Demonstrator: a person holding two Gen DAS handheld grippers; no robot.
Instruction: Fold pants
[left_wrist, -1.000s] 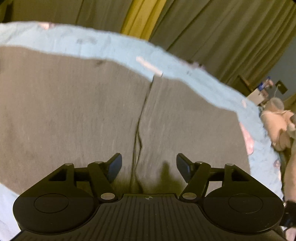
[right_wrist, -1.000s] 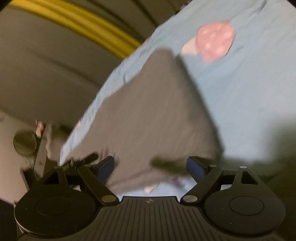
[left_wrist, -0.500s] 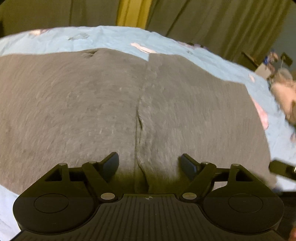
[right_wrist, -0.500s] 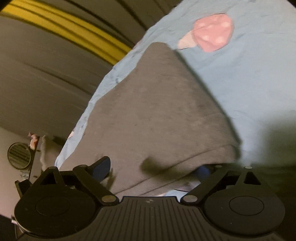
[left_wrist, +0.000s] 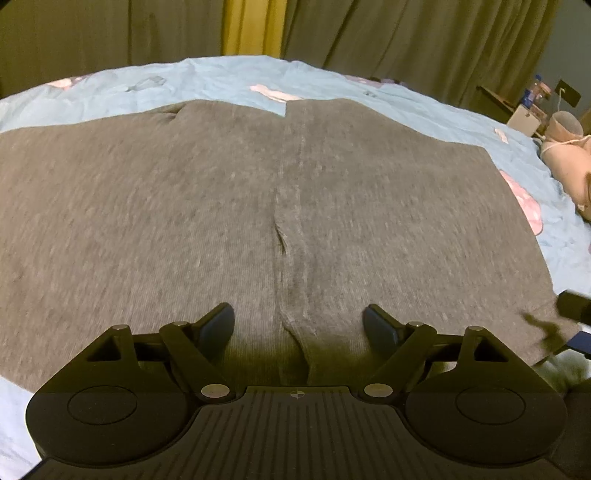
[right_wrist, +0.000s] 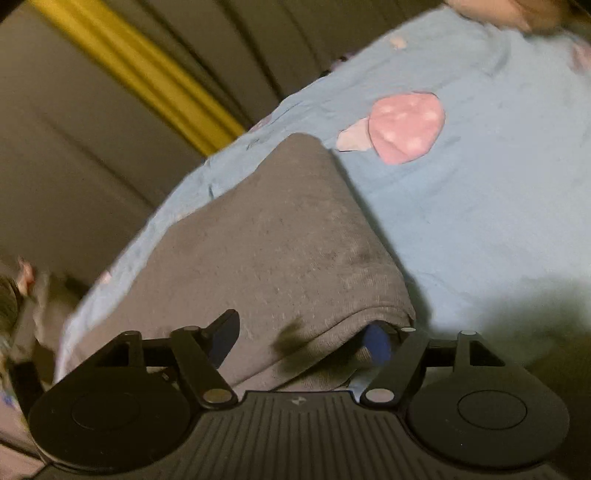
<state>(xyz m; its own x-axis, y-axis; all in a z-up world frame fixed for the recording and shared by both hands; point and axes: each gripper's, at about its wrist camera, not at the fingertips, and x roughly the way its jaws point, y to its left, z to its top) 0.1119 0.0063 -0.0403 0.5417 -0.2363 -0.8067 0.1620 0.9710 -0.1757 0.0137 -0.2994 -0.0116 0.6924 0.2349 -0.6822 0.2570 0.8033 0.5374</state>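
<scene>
Grey pants (left_wrist: 184, 221) lie spread flat on a light blue bed sheet (left_wrist: 406, 103), with the centre seam running away from me. My left gripper (left_wrist: 299, 325) hovers low over that seam near the close edge. Its jaws are opening, and only the flat cloth lies below them, not pinched. In the right wrist view a corner of the pants (right_wrist: 277, 251) lies between the jaws of my right gripper (right_wrist: 301, 338). One finger is over the cloth and the blue pad (right_wrist: 376, 347) is tucked under the hem. These jaws are closing and still stand wide apart.
Olive curtains (left_wrist: 406, 37) with a yellow strip (left_wrist: 251, 29) hang behind the bed. A pale plush toy (left_wrist: 569, 155) and small bedside items (left_wrist: 524, 114) are at the far right. The sheet (right_wrist: 480, 221) has a pink mushroom print (right_wrist: 406, 125) past the pants' corner.
The left wrist has rolled level and its jaws have spread wider over the seam. The right gripper has slid one finger under the pants' hem, and its jaws have narrowed since half a second ago.
</scene>
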